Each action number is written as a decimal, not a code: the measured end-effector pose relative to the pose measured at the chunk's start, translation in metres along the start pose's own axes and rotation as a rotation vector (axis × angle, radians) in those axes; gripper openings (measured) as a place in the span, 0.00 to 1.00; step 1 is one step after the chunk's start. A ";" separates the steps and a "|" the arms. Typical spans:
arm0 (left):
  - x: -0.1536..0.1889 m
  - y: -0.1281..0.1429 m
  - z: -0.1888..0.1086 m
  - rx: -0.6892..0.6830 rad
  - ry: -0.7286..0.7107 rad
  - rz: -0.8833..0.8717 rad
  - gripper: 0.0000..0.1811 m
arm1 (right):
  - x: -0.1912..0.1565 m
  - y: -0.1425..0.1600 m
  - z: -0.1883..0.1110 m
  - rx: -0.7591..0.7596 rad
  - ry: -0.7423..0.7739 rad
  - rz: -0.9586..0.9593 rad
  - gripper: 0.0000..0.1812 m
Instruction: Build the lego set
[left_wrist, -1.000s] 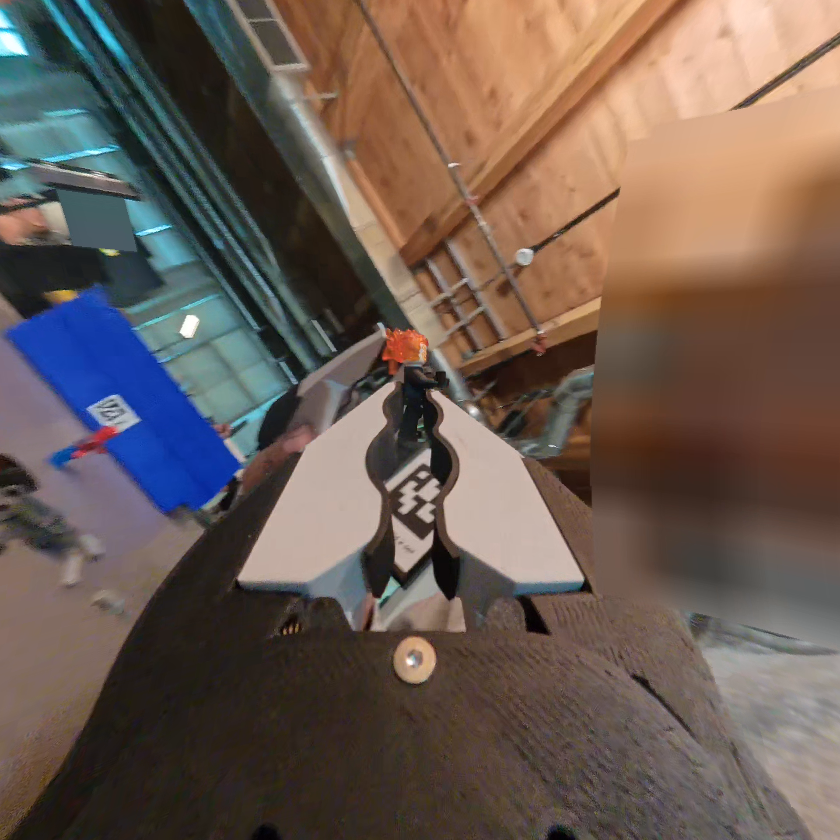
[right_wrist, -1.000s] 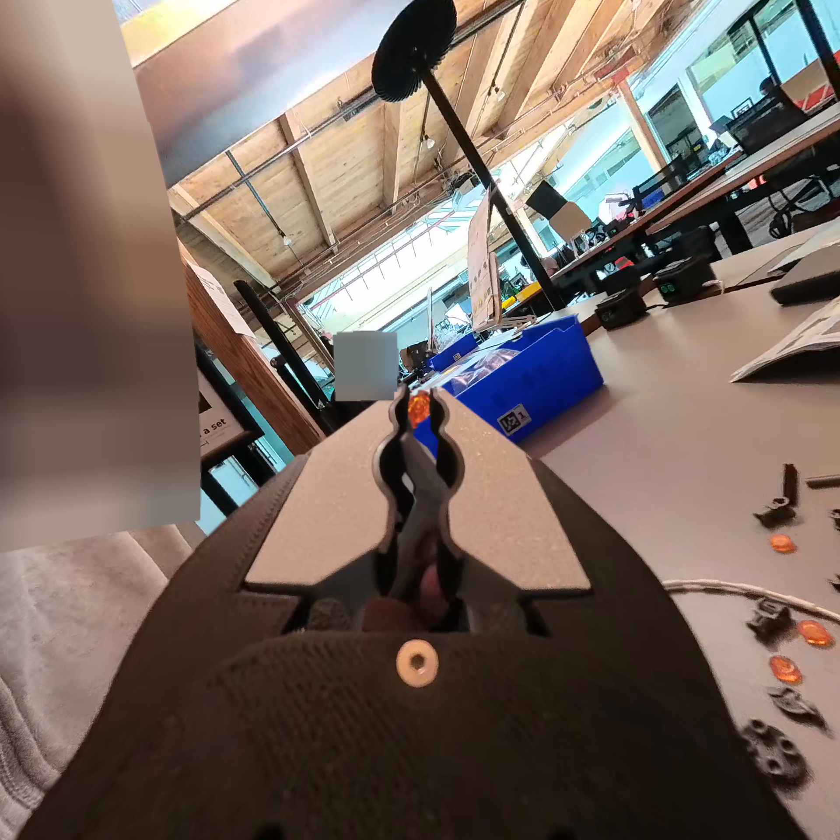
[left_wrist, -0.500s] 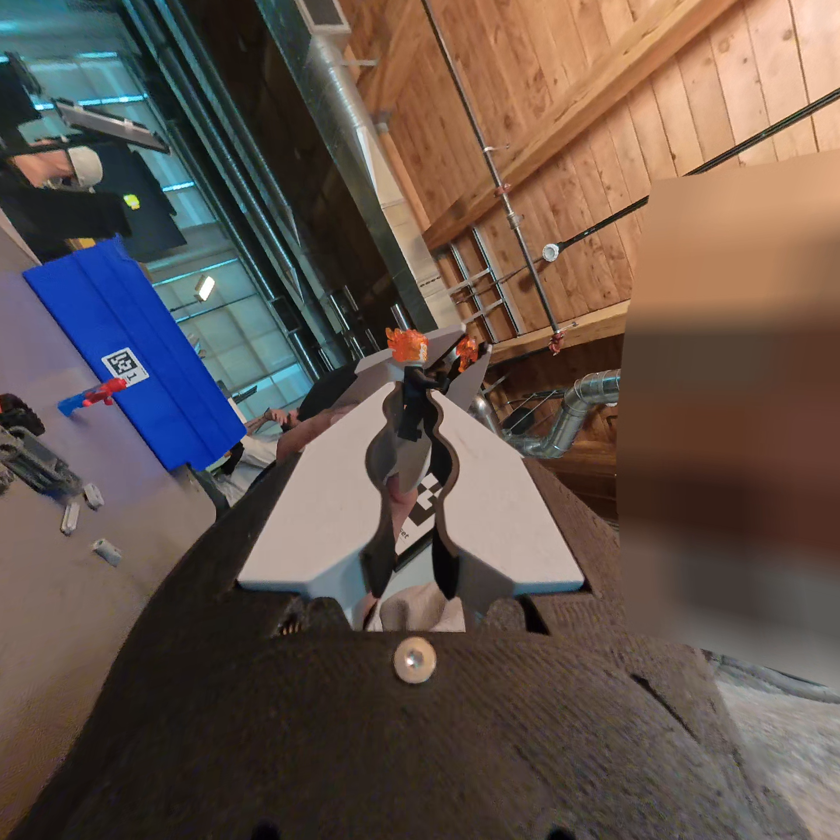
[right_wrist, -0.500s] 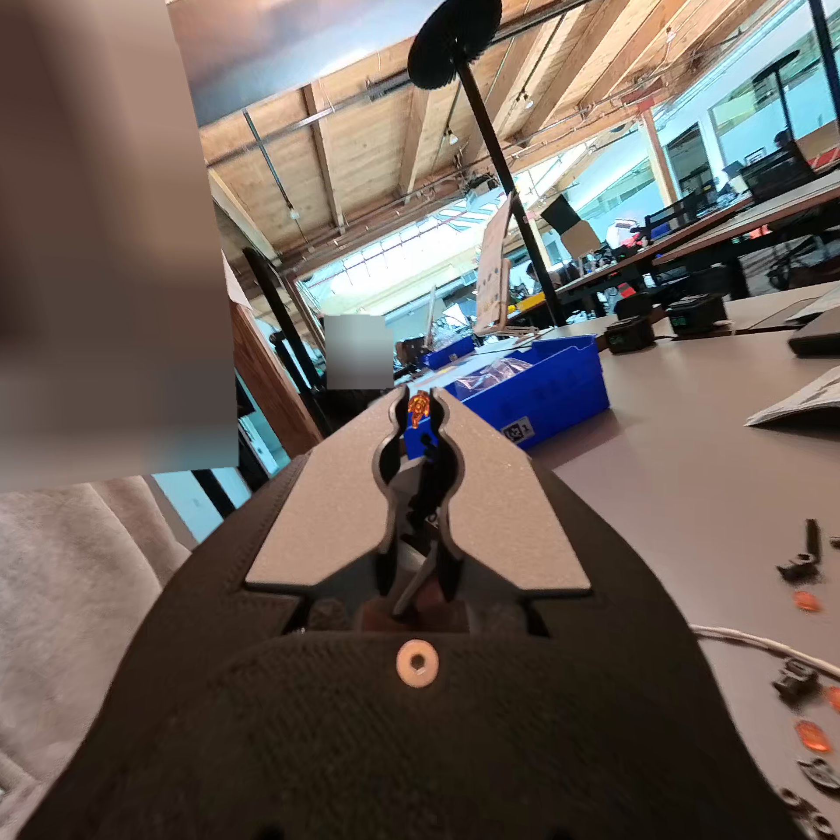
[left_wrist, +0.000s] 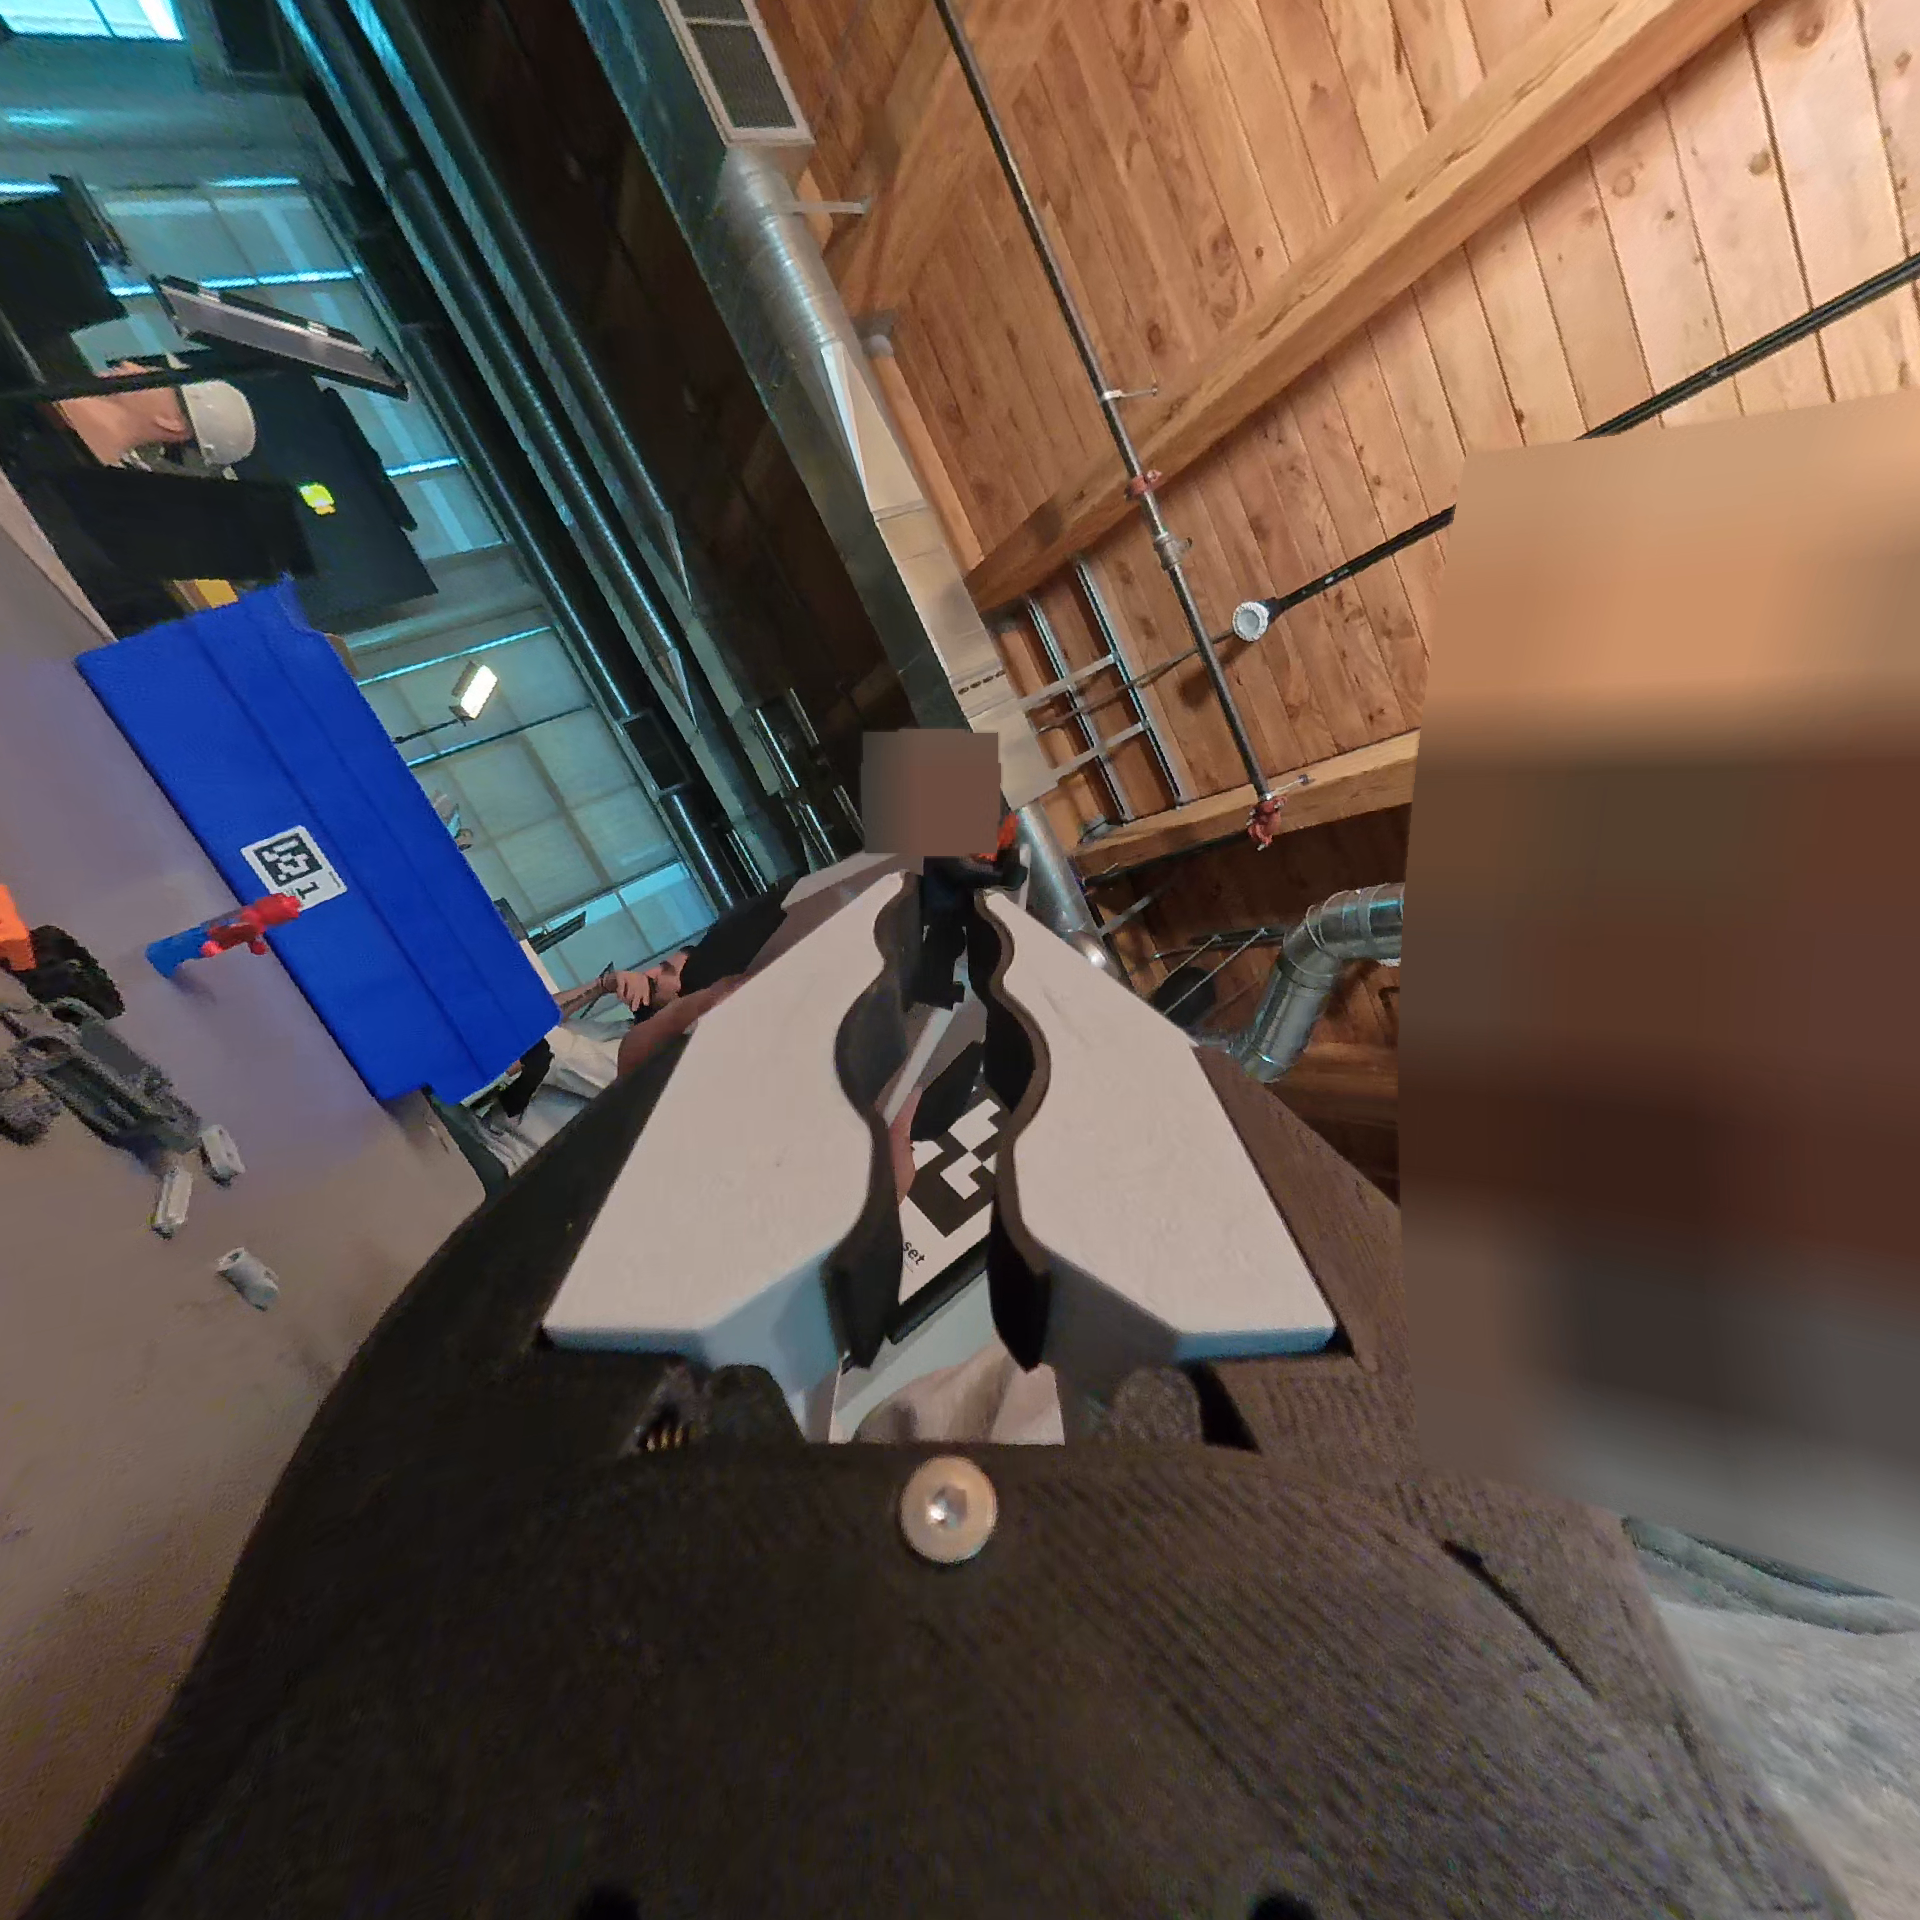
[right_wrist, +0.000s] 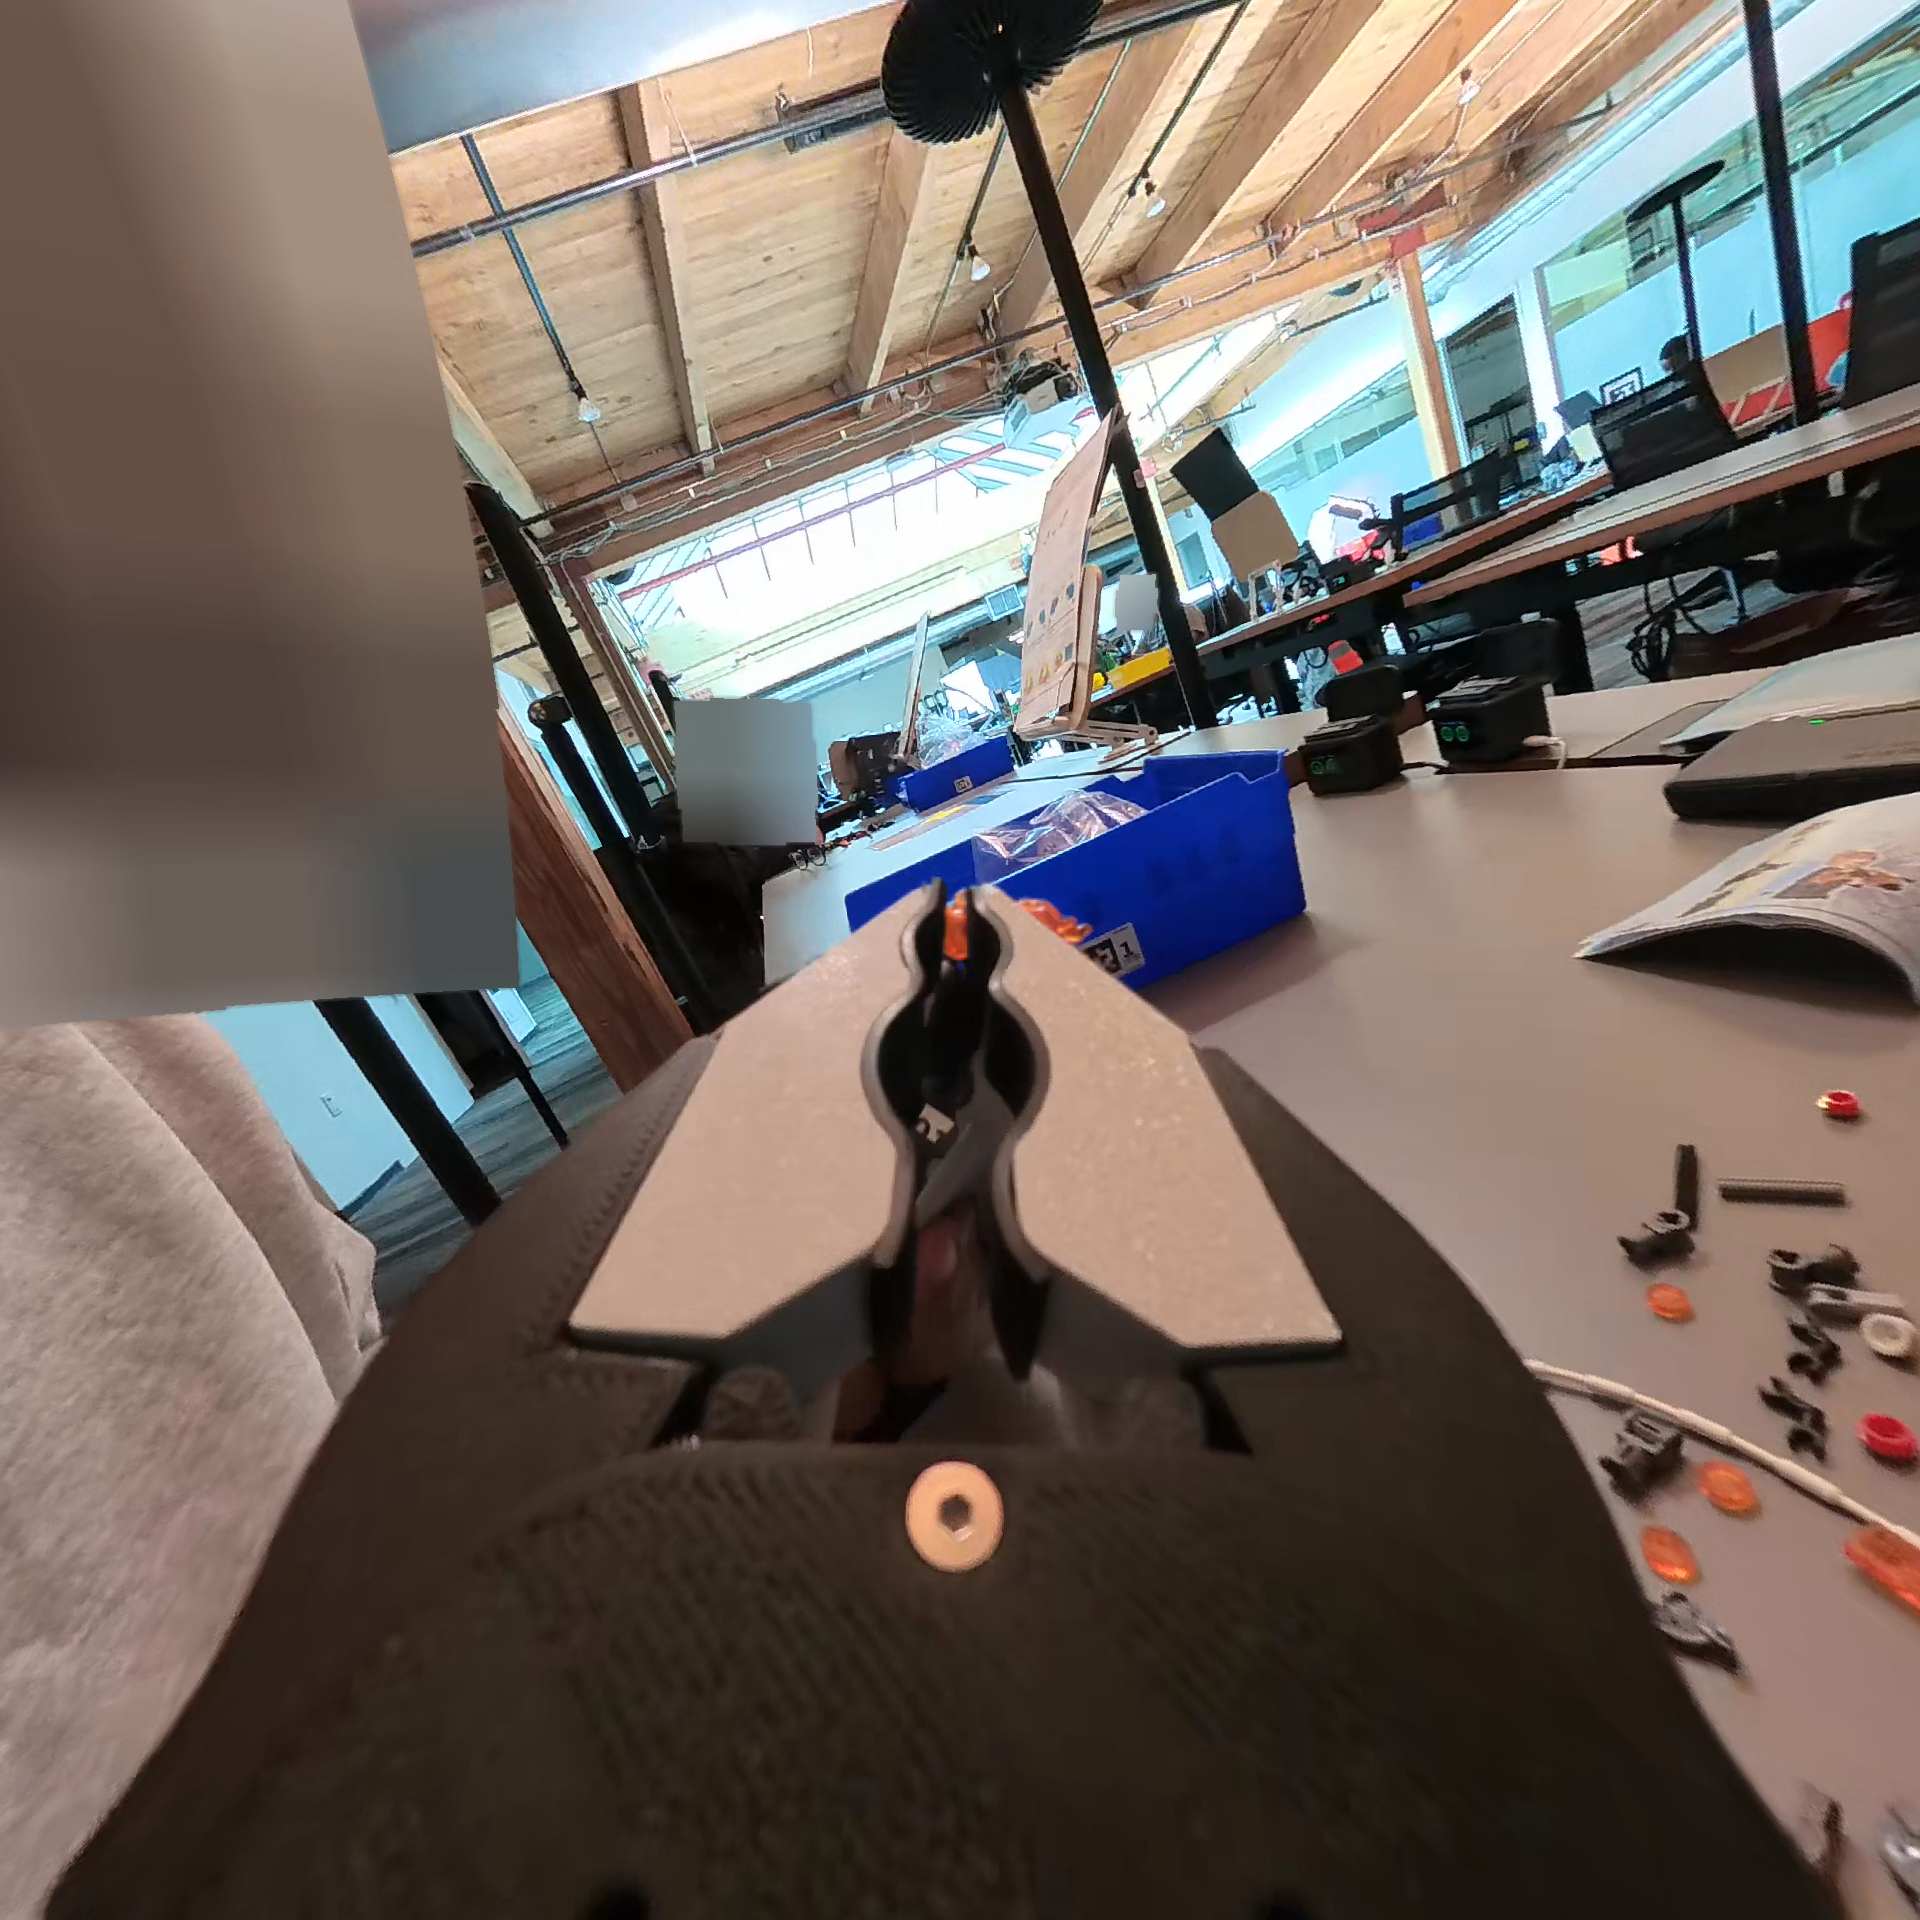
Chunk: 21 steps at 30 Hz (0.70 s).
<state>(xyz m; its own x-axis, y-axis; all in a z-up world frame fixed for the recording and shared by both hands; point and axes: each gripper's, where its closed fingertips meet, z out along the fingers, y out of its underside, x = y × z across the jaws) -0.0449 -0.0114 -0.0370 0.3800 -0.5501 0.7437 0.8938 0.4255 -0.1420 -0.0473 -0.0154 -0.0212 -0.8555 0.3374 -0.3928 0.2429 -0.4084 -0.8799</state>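
My left gripper (left_wrist: 940, 896) is shut on a small black minifigure (left_wrist: 940, 935), held upright at the fingertips; its head is under a mosaic patch. My right gripper (right_wrist: 956, 902) is shut on a small clear orange piece (right_wrist: 956, 927). The two grippers meet tip to tip in the air. In the left wrist view the orange piece (left_wrist: 1004, 831) sits right beside the minifigure's arm. A dark shape, probably the minifigure (right_wrist: 951, 1039), shows through the gap of the right fingers. Whether the piece touches the figure I cannot tell.
A blue bin (right_wrist: 1153, 873) stands on the grey table (right_wrist: 1455, 1039), also in the left wrist view (left_wrist: 312, 883). A booklet (right_wrist: 1787, 894) and loose black, orange and red pieces (right_wrist: 1787, 1309) lie at right. A part-built grey model (left_wrist: 73, 1049) lies at left. The grippers are tip to tip, or close to it.
The right gripper with the orange piece has closed in on the minifigure held by the left gripper. Both views have swung; the right wrist view now shows more of the table.
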 end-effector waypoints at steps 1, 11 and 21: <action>0.000 -0.001 -0.001 0.002 -0.003 0.005 0.02 | 0.001 0.001 -0.001 -0.004 0.005 -0.003 0.01; -0.004 -0.003 -0.004 -0.017 -0.069 0.093 0.02 | 0.011 0.008 -0.006 -0.038 0.043 0.033 0.00; -0.013 -0.046 -0.037 -0.002 -0.335 0.466 0.02 | 0.061 0.020 -0.062 -0.265 0.333 -0.075 0.00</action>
<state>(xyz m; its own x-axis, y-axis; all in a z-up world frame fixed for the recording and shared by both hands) -0.0826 -0.0503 -0.0643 0.6378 -0.0465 0.7688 0.6505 0.5670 -0.5054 -0.0659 0.0498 -0.0796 -0.6916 0.6309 -0.3517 0.3315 -0.1553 -0.9306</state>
